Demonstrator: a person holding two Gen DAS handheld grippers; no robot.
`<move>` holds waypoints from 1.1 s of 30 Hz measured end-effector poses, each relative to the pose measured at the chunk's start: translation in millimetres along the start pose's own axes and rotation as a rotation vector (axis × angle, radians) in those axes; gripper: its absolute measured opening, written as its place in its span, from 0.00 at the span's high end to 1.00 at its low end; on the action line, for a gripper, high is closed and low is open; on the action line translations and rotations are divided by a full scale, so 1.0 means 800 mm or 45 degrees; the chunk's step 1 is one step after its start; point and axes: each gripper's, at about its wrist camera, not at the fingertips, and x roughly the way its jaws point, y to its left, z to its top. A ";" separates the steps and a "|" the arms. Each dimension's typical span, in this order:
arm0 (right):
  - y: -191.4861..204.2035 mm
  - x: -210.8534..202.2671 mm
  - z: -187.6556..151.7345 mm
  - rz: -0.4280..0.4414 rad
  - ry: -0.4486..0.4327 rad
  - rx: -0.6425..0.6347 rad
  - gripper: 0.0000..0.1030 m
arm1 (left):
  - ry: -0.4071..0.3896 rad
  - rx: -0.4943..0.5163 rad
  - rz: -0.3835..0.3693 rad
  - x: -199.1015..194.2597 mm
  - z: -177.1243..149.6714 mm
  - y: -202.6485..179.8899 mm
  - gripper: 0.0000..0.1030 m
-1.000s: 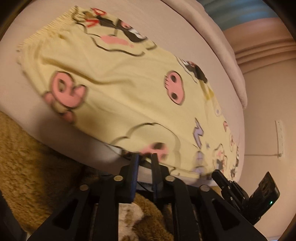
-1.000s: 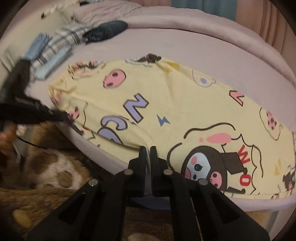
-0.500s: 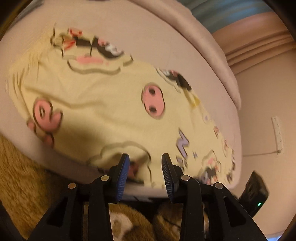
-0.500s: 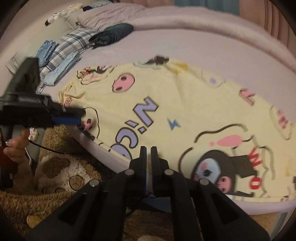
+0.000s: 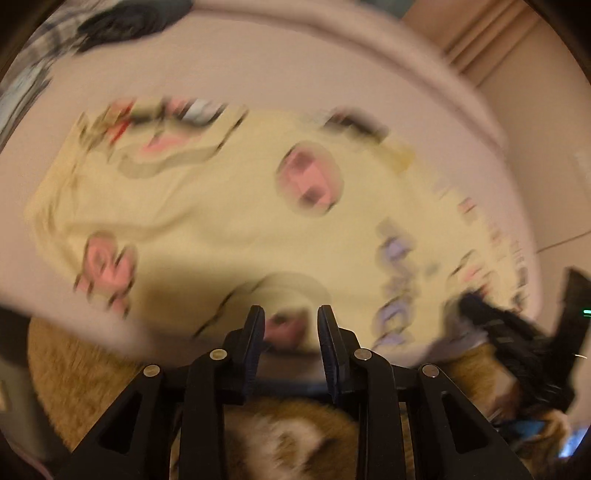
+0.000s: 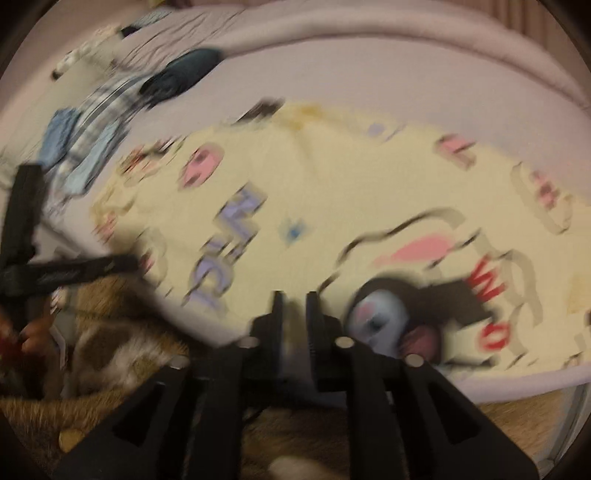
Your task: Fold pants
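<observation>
Pants, pale yellow with cartoon prints, lie spread flat on the bed, with their near edge along the mattress edge closest to both cameras. Both views are motion-blurred.

Left gripper: jaws parted, nothing between them. The tips sit just at the near edge of the fabric, framing a pink printed patch. Contact with the cloth cannot be determined.

Right gripper: jaws slightly parted, with a narrow gap showing between the pads. The tips are at the near hem, just left of the dark-haired cartoon figure. Whether cloth lies between the pads cannot be determined.

Below both grippers lies a brown-and-white furry rug on the floor beside the bed.

Beyond the pants, the bare lavender sheet extends to a rolled blanket ridge. At the far left, a stack of folded clothes rests on the bed, including plaid, blue and dark items.
</observation>
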 end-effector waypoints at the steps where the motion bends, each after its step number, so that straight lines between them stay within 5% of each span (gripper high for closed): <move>1: -0.008 0.004 0.004 -0.045 0.002 0.028 0.62 | -0.048 0.013 -0.015 -0.003 0.008 -0.007 0.73; 4: -0.023 0.018 0.008 -0.076 0.037 0.076 0.64 | -0.110 0.043 -0.004 0.013 0.025 -0.017 0.73; 7: -0.023 0.016 -0.002 -0.091 0.021 0.073 0.64 | 0.014 0.035 0.064 0.052 0.021 -0.007 0.73; 11: -0.025 0.015 -0.008 -0.105 0.010 0.096 0.64 | -0.008 0.121 0.114 0.051 0.007 -0.008 0.74; 17: -0.026 0.015 -0.009 -0.101 0.008 0.120 0.64 | 0.035 0.036 0.057 0.049 0.004 0.004 0.74; 30: -0.040 0.003 -0.023 -0.035 0.009 0.200 0.64 | 0.110 0.106 0.066 0.029 -0.018 0.014 0.74; 33: -0.056 -0.017 -0.029 -0.007 -0.022 0.245 0.64 | 0.159 0.132 -0.039 0.021 -0.019 0.008 0.73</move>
